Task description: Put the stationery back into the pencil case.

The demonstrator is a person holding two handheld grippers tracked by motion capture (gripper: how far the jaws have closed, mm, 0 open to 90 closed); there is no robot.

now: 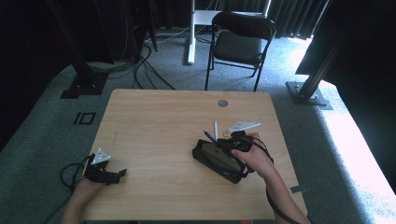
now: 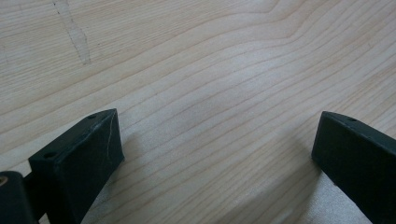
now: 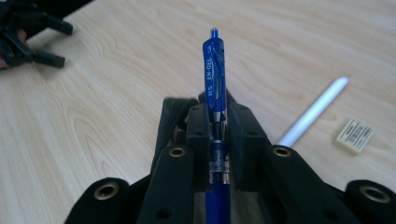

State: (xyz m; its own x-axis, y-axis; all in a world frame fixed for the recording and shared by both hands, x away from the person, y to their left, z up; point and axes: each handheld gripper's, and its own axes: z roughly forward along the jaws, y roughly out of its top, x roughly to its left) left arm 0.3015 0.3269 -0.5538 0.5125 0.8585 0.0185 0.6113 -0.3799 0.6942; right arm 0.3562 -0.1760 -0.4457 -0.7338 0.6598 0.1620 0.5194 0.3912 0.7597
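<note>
Clamping the blue pen [image 3: 214,79] between its two jaws, the right gripper [image 3: 216,122] is carrying it above the open black pencil case [image 1: 217,162], probably for putting it inside. The left gripper [image 2: 212,154] is resting with jaws apart on the table [image 2: 196,60], because it has no work now.

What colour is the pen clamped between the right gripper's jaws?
Blue, with white lettering on the pen; the right gripper view shows it best.
</note>
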